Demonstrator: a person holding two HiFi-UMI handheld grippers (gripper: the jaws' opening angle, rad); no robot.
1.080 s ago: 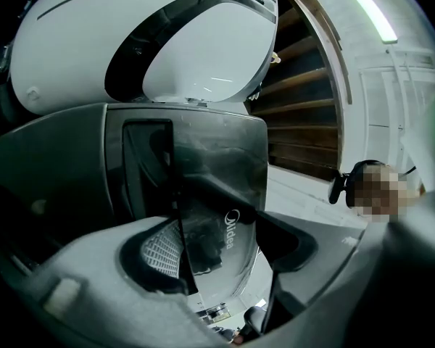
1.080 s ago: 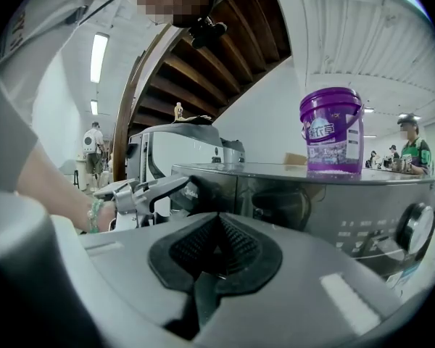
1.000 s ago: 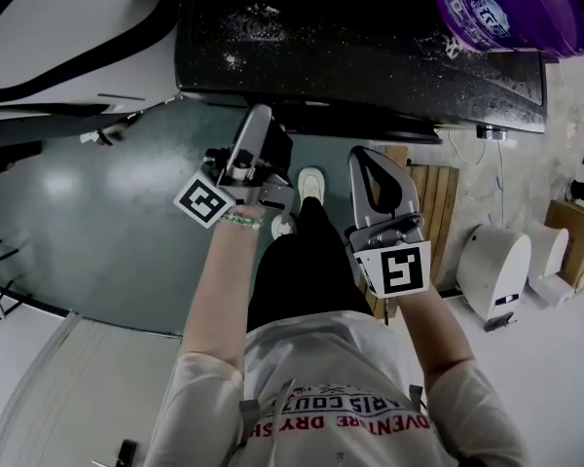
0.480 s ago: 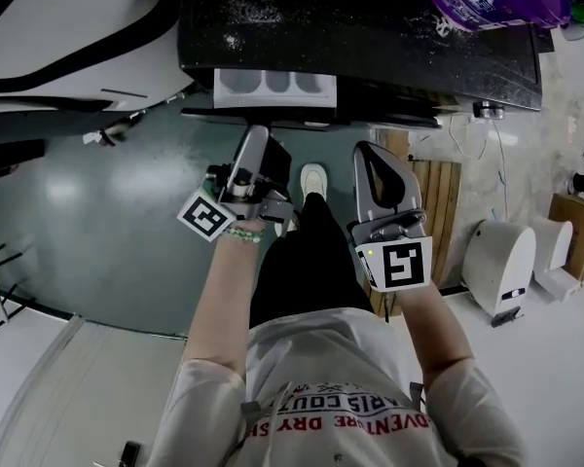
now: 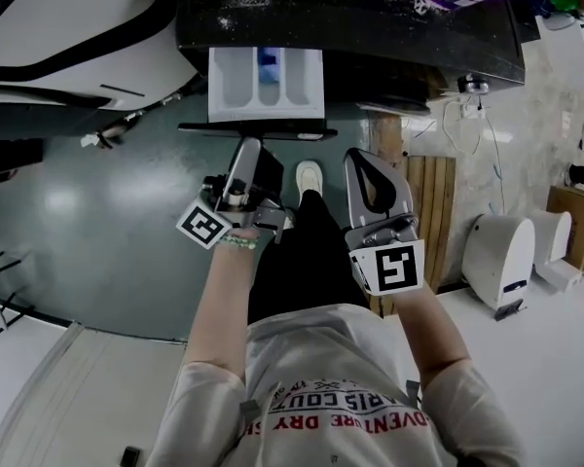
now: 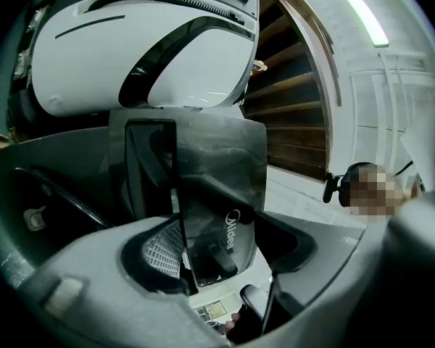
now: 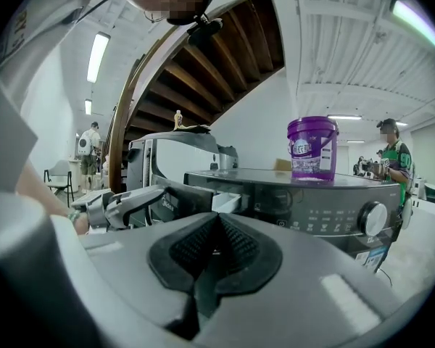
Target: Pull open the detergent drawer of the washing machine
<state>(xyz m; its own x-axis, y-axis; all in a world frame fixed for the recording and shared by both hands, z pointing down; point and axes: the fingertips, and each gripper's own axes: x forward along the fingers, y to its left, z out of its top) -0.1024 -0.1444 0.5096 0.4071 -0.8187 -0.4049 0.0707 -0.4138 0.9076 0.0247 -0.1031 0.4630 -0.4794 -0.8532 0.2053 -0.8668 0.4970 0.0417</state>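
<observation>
Since the earlier frames the detergent drawer (image 5: 238,86) has slid well out of the washing machine (image 5: 370,27). A second ago it sat shut, and now its white compartments lie open to view just ahead of the left gripper (image 5: 250,149).

That dark machine stands in front of both pairs of fingers. A second, white machine (image 5: 78,27) with black trim stands beside it, off to the left of the left fingers (image 6: 159,249). A wooden staircase (image 6: 290,100) rises behind them.

The drawer's dark front panel (image 6: 217,187) stands upright between the left fingers, which are closed on it. The ribbed pad of one presses against its face.

A purple tub (image 7: 312,147) stands on the machine's top, beyond the right fingers (image 7: 181,249) and to their right.

The right gripper (image 7: 216,251) hangs just beside the left one, short of the machine's front. Its fingers are pressed together with nothing between them. The person's white shoe (image 5: 310,176) shows on the floor between the two grippers.
</observation>
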